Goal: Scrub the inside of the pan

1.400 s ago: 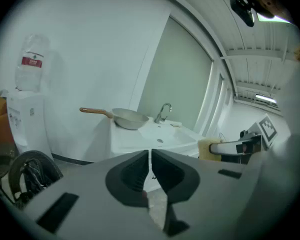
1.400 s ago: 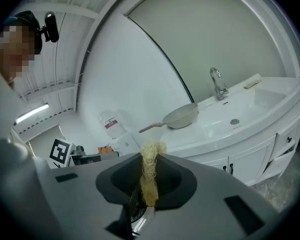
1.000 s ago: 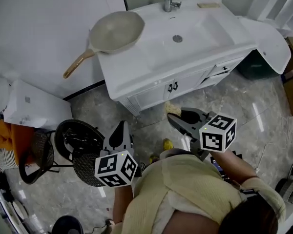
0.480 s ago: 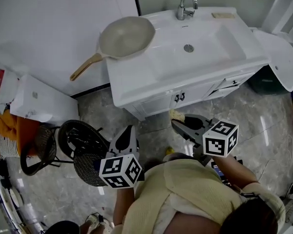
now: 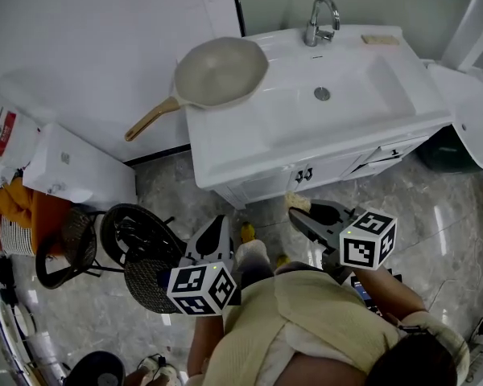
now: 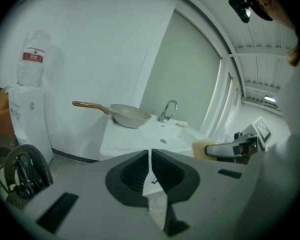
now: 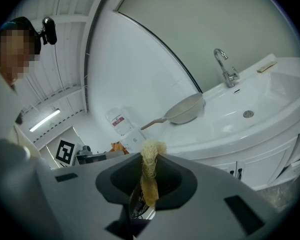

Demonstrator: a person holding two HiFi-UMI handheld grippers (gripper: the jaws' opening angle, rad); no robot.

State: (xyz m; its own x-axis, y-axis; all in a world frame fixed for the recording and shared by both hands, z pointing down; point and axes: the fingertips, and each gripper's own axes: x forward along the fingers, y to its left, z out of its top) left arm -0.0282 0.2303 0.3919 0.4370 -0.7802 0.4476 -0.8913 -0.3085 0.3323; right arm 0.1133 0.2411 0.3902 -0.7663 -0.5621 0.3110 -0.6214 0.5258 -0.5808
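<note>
Two grippers in the head view: left gripper (image 5: 218, 220) and right gripper (image 5: 301, 211), both low over the marbled floor (image 5: 435, 207), aimed toward the white desk (image 5: 225, 139) with its basin. Yellow scrubber (image 5: 297, 202) at the tips of the right one. Pan (image 5: 221, 72) on the desk's left corner beside the basin, bowl up, wooden handle jutting past the edge toward the wall; well apart from both grippers.

Left gripper view: jaws pressed together, nothing between them. Far ahead, the pan on the desk, tap (image 6: 167, 110) to its right.

Right gripper view: jaws pinching the fibrous scrubber, its tuft standing above the tips. Beyond, the pan on the desk, left of the tap, clear of the scrubber.
</note>
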